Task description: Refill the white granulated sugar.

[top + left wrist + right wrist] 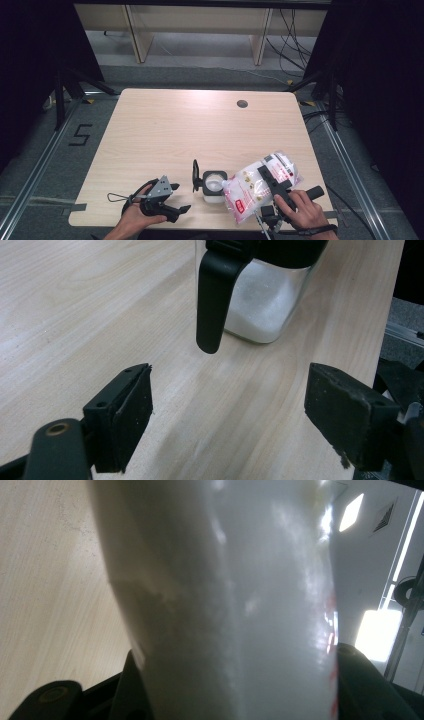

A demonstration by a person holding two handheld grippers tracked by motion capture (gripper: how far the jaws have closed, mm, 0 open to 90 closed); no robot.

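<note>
Wooden table [165,130], jar [214,186] part-filled white grains, tilted bag [257,186]

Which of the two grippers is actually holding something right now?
The right gripper: its jaws clamp the white bag, tilted over the jar. The left gripper sits open and holds nothing.
</note>
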